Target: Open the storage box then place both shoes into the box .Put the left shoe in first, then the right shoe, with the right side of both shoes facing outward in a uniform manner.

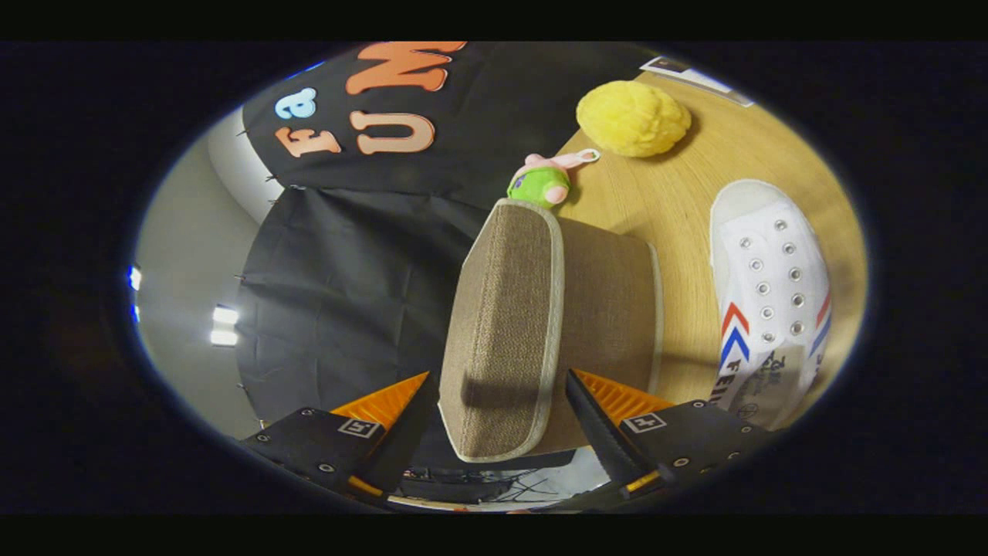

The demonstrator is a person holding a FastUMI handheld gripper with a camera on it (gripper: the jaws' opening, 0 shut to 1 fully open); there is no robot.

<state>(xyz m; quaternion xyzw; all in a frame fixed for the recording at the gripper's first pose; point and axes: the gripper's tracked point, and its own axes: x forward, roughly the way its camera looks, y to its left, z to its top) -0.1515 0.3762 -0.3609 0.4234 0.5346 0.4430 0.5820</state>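
Gripper fingers stand apart, one on each side of the near end of the storage box, with a visible gap between each finger and the fabric, so neither pad presses on it. The whole view is rolled sideways, so the table rises like a wall on the far side of the box.

Beside the left finger hangs the black booth cloth, creased, with a pale wall and bright lights past its edge.

Between the fingers the storage box reaches away from them. It is covered in coarse brown woven fabric with a light piped trim running round the edges of its lid. The lid panel faces the cloth side and sits flush on the body, whose plainer brown side shows beyond the trim. Its corners are rounded, and a shadow falls across the end nearest the fingers.

Just past the far end of the box lies a small green and pink plush toy with a pink loop. Farther along the wooden table rests a yellow fluffy ball.

Beyond the right finger, apart from the box, a white canvas shoe lies on the table, unlaced, with two rows of metal eyelets, red and blue chevrons on its side and a printed insole.
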